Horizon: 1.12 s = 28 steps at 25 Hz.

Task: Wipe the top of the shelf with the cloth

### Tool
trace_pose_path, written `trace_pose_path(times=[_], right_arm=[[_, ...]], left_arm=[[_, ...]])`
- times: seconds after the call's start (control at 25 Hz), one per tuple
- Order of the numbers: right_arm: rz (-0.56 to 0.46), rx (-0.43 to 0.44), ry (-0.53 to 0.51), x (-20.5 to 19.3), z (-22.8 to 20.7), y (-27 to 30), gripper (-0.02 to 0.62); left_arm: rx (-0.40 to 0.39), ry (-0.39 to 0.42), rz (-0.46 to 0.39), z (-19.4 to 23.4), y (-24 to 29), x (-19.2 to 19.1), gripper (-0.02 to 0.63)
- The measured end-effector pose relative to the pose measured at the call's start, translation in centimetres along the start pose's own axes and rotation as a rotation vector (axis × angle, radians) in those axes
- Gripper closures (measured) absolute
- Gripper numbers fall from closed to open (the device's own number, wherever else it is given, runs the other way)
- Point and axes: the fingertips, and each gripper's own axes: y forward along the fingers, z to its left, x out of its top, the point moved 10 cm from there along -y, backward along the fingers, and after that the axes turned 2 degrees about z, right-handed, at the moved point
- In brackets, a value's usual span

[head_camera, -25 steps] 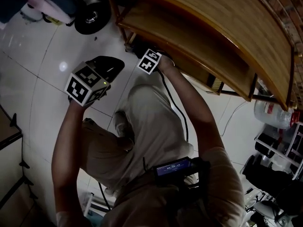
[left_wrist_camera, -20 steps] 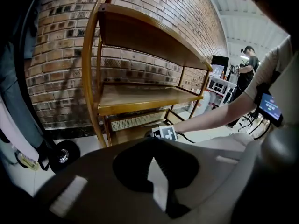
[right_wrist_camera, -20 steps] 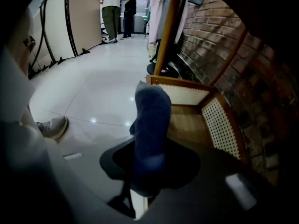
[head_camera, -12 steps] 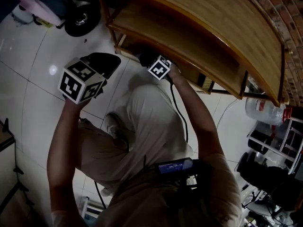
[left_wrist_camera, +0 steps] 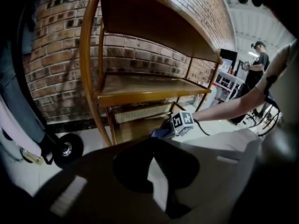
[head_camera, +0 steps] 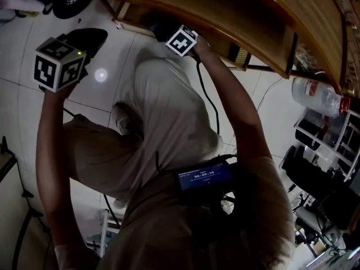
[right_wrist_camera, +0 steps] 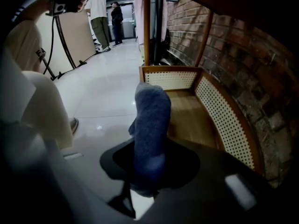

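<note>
**Left gripper swings wide, cloth held low**

Since a second ago the left gripper [left_wrist_camera: 153, 164] has swung out to the left, further from the shelf [left_wrist_camera: 140, 85], while the right gripper [right_wrist_camera: 148, 167] stays low at the shelf's foot. The left jaws stand a narrow gap apart with nothing between them, facing the shelf from over the person's pale trousers [head_camera: 169, 117]. The right jaws are clamped on the blue cloth [right_wrist_camera: 152, 115], which stands up out of them in a thick fold. It hangs over the white floor [right_wrist_camera: 103, 92], just before the corner of the bottom board [right_wrist_camera: 189, 118] with its cane sides. The shelf's top sits well above the cloth.
</note>
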Motion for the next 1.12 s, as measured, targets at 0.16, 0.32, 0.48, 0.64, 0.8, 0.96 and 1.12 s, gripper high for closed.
trace_pose_path(times=[0.16,0.32,0.48,0.64,0.8,0.96,1.12], right_arm=[[0.025,-0.02,-0.035,0.6,0.1,-0.7,0.486],[0.035,-0.021,-0.028,-0.4,0.0,-1.1,0.486],[0.04,-0.04,-0.007,-2.5,-0.3,-2.1,0.486],[0.041,-0.066,0.042,-5.6,-0.5,-4.0,0.486],[0.073,-0.082,0.1,-10.2,-1.0,-5.3,0.486],[0.078,-0.112,0.118,-13.8,-1.3,-6.7,0.485],[0.097,-0.149,0.128,-17.8,-1.3,-8.2,0.485]], left_arm=[[0.003,-0.007,0.009,0.2,0.8,-0.3,0.602],[-0.053,-0.035,-0.022,0.0,1.5,-0.1,0.601],[-0.062,-0.027,-0.034,0.0,1.5,-0.2,0.603],[-0.063,-0.041,-0.039,0.2,1.7,-0.3,0.601],[-0.068,-0.035,-0.032,0.1,2.1,0.4,0.602],[-0.076,-0.032,-0.016,0.3,2.5,0.5,0.601],[-0.08,-0.031,-0.016,0.5,2.6,0.4,0.601]])
